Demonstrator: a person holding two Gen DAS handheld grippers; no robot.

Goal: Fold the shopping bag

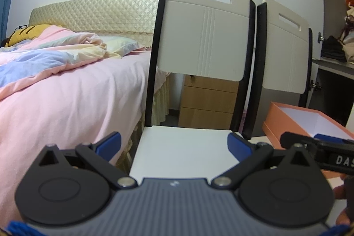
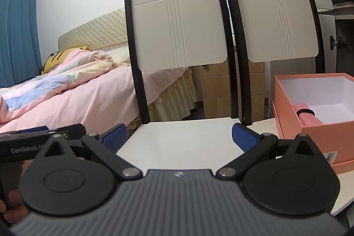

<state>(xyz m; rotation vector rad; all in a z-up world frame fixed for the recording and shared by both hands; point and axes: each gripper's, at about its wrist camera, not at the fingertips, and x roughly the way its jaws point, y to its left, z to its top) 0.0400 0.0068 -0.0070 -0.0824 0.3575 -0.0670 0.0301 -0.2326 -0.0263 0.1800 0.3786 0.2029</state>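
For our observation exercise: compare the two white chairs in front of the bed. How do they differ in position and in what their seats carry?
The left chair stands next to the bed; the right chair stands next to the cupboard. The left chair's seat is bare; the right chair's seat carries an open pink box. Both share white backrests with a handle slot, three ribs and black frames.

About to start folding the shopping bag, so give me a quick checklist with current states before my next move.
1. Left tool open: ok.
2. Right tool open: ok.
3. Either tool holding anything: no, ok.
4. Shopping bag in view: not ok, none visible.
5. White chair seat ahead bare: ok.
6. Rolled pink item with black band in the open salmon cardboard box, whether that is the bag: cannot tell.
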